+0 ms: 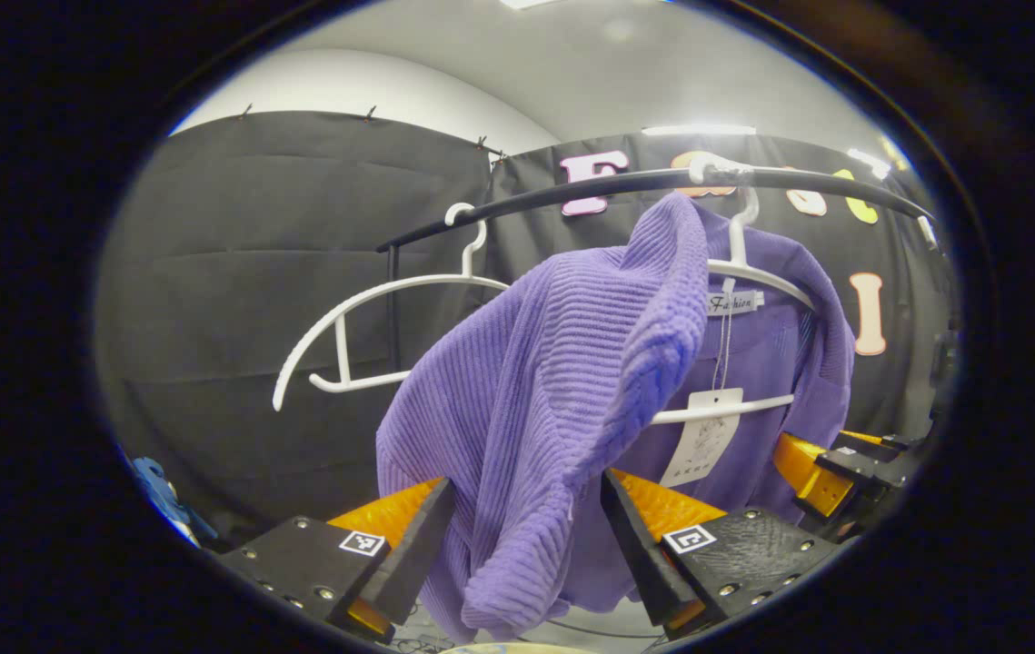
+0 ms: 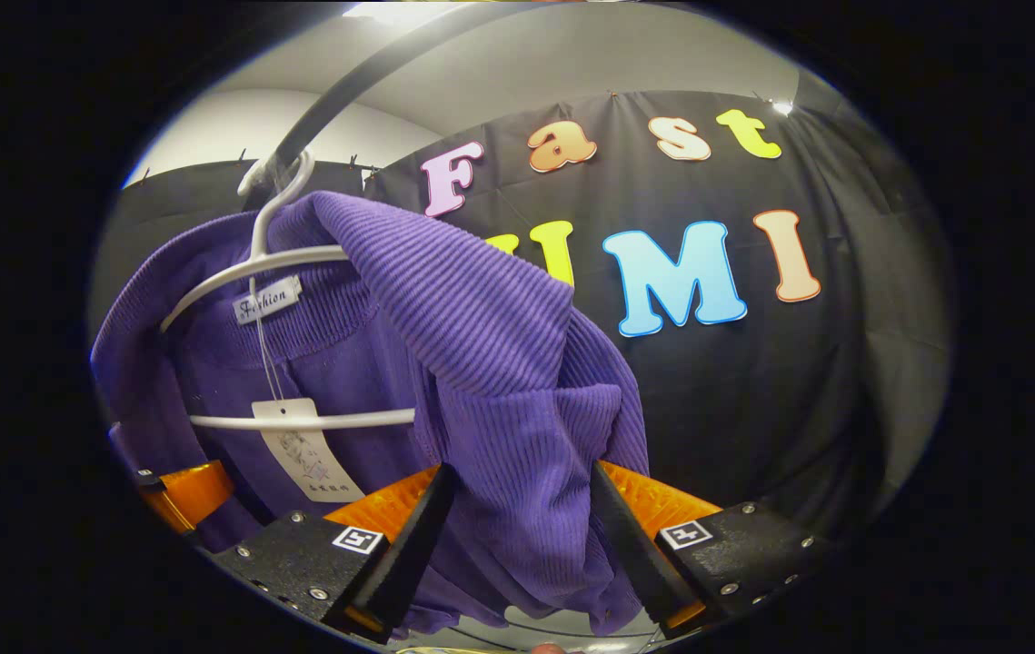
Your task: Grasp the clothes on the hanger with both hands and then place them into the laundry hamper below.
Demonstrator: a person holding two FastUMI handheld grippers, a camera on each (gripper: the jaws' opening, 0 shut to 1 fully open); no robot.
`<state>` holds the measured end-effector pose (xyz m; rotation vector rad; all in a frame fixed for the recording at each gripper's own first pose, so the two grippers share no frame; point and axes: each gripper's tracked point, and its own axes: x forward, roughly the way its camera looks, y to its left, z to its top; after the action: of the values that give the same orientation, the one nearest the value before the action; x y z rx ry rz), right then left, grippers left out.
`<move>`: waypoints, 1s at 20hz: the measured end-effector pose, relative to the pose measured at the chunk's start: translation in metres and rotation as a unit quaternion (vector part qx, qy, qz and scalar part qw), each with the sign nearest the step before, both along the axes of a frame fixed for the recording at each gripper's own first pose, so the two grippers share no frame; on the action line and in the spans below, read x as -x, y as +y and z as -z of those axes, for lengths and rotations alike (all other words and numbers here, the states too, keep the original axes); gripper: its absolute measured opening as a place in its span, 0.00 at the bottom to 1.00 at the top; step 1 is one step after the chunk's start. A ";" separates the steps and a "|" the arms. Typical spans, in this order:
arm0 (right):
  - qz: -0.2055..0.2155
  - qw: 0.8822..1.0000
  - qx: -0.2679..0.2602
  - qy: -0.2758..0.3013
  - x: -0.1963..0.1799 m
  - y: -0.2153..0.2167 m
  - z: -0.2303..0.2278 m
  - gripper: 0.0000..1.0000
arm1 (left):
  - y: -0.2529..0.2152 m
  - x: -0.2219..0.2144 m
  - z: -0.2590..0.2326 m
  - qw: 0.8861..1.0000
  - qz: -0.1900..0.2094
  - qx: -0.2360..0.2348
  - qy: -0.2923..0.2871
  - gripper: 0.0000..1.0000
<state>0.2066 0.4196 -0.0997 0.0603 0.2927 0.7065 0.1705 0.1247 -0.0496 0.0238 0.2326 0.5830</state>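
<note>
Black rail runs across the top of the booth. An empty white hanger hangs on it, left of the sweater in the left gripper view. A second white hanger carries the purple sweater, with a paper tag dangling over its lower bar.

Left gripper: jaws spread, a hanging fold of the sweater between them; contact with the fingers unclear, probably not pinched. Right gripper: jaws likewise apart around the sweater's other side, cloth draped between. The other gripper sits at the far right in the left gripper view, beside the sweater.
</note>
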 end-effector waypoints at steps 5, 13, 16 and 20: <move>-0.027 0.999 -0.008 0.032 0.003 0.010 0.011 0.95 | -0.007 -0.009 0.002 1.000 0.002 -0.012 0.005 0.82; -0.032 0.999 -0.003 0.033 -0.012 0.017 0.020 0.95 | -0.005 -0.015 -0.006 1.000 0.010 -0.012 -0.017 0.82; -0.028 0.999 -0.012 0.031 -0.021 0.015 0.017 0.86 | 0.003 -0.015 -0.013 0.999 -0.006 -0.027 -0.029 0.66; -0.036 0.998 -0.036 0.035 -0.025 0.007 0.011 0.46 | 0.001 -0.011 -0.014 0.999 -0.007 -0.026 -0.035 0.08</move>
<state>0.2312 0.4262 -0.1103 0.1438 0.3379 0.7865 0.1818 0.1259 -0.0355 0.0519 0.1487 0.6026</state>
